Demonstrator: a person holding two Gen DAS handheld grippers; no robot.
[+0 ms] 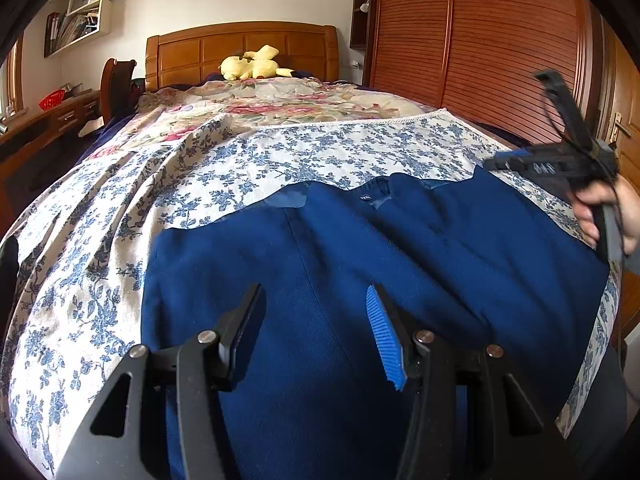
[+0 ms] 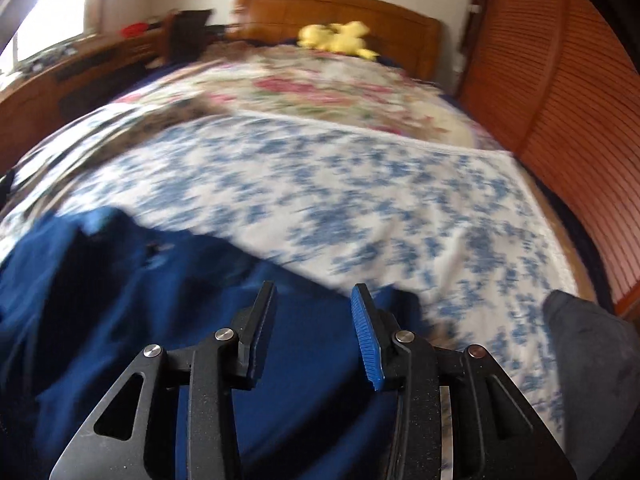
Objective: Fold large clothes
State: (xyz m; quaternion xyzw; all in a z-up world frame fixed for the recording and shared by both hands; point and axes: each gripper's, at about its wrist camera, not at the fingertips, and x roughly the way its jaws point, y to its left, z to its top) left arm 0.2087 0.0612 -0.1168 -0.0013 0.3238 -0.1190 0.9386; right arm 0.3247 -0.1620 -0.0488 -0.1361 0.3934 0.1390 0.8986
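While spread flat on the bed [image 1: 120, 184], big blue garment [image 1: 360, 280] near the foot edge, on the flowered sheet [image 1: 280, 152]. Left gripper [image 1: 316, 320] over its middle, fingers apart, nothing between. Right gripper [image 2: 314, 312] over the garment's right edge, fingers apart, empty too. Yellow plush toy [image 1: 252, 64] by the headboard.

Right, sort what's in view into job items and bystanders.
For the job:
- blue garment
- left gripper
- right gripper

Just lying about:
- yellow plush toy
- floral bedspread
- red basket
- wooden wardrobe
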